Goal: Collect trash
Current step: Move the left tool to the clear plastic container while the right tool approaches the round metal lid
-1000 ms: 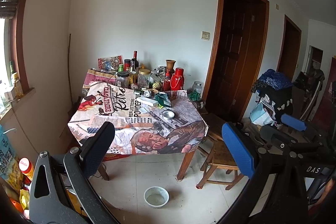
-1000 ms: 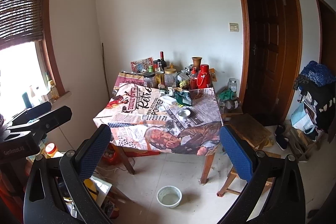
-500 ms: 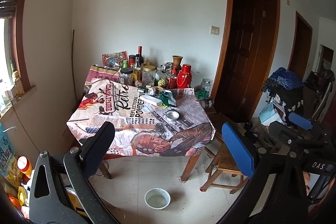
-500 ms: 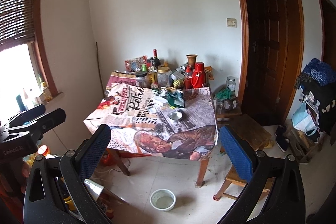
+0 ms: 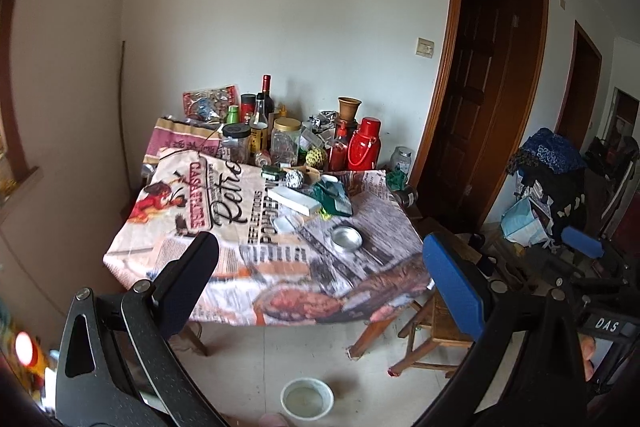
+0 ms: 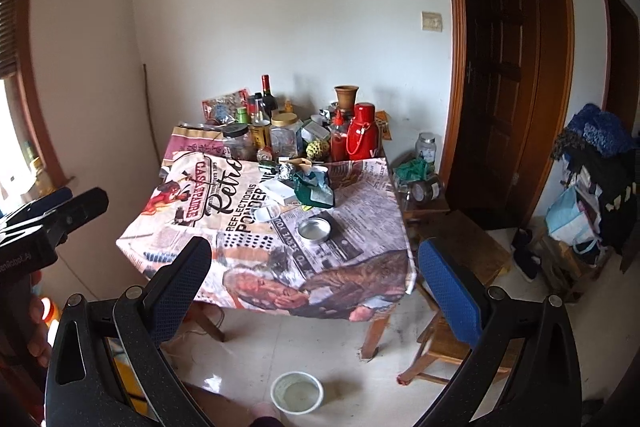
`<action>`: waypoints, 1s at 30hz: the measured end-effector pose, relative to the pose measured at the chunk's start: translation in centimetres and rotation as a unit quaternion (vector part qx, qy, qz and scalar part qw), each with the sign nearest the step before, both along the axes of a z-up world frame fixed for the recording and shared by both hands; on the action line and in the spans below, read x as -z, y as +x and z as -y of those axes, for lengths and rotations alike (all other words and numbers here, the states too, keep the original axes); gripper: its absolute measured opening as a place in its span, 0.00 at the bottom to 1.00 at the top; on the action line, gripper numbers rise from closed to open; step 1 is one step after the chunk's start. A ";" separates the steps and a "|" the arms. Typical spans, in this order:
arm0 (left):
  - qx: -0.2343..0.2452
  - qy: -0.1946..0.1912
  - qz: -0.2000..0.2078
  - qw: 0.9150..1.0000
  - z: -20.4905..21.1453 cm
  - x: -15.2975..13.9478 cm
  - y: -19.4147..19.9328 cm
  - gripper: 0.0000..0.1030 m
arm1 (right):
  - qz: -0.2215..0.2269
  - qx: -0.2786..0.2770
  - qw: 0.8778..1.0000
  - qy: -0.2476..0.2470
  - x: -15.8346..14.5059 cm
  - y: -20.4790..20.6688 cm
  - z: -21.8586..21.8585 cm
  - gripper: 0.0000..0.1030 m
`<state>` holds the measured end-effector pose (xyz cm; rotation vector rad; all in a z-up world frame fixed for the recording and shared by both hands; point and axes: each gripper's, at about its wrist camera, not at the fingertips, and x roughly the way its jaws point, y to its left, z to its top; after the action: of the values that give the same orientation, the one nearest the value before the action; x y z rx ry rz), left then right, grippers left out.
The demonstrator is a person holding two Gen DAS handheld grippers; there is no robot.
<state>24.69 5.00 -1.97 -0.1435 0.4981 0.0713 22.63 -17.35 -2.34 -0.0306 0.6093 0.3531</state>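
A table with a printed cloth (image 5: 224,215) (image 6: 360,211) stands ahead against the wall. On it lie a crumpled green wrapper (image 5: 334,197) (image 6: 314,187), a foil ball (image 5: 295,179) (image 6: 286,170), a white box (image 5: 294,201), a small white cup (image 6: 267,213) and a round metal tin (image 5: 346,239) (image 6: 315,229). My left gripper (image 5: 320,291) is open and empty, well short of the table. My right gripper (image 6: 312,291) is open and empty too. The right gripper shows at the right of the left wrist view (image 5: 582,243), the left gripper at the left of the right wrist view (image 6: 52,215).
Bottles, jars and a red thermos (image 5: 363,149) (image 6: 362,137) crowd the table's back. A white bowl (image 5: 307,399) (image 6: 297,393) sits on the floor in front. A wooden stool (image 5: 444,323) (image 6: 456,339) stands right of the table, by dark doors and piled bags (image 6: 592,187).
Both grippers have moved closer to the table, which now looks larger in both views. Both stay open and empty.
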 end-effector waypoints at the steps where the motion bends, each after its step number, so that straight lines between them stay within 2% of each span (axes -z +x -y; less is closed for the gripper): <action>1: 0.002 0.001 -0.001 1.000 -0.6 -0.1 0.9 1.00 | -0.005 0.002 1.000 0.003 0.2 0.8 -0.7 1.00; 4: 0.018 0.003 -0.008 1.000 -2.9 0.0 4.7 1.00 | -0.017 0.015 1.000 0.000 0.7 3.3 -3.0 1.00; 9: 0.049 0.002 -0.048 0.998 -6.4 1.1 11.0 0.99 | -0.044 0.053 0.998 0.003 2.0 7.6 -6.2 1.00; 14: 0.041 -0.014 -0.076 0.996 -9.1 3.6 15.5 1.00 | -0.083 0.074 0.994 0.006 4.1 11.1 -8.3 1.00; 21: 0.039 -0.010 -0.145 0.989 -11.1 10.2 22.0 1.00 | -0.134 0.083 0.987 -0.017 7.8 15.5 -9.4 1.00; 25: 0.041 -0.015 -0.188 0.981 -11.3 13.6 24.9 1.00 | -0.161 0.087 0.982 -0.035 10.2 18.5 -9.4 1.00; 30: 0.017 -0.016 -0.230 0.973 -11.2 17.0 28.5 1.00 | -0.208 0.078 0.974 -0.048 13.8 22.6 -8.4 0.99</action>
<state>53.15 16.20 -18.98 -0.1506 0.9653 0.0626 45.24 -8.96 -16.17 -0.0001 1.0384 0.1768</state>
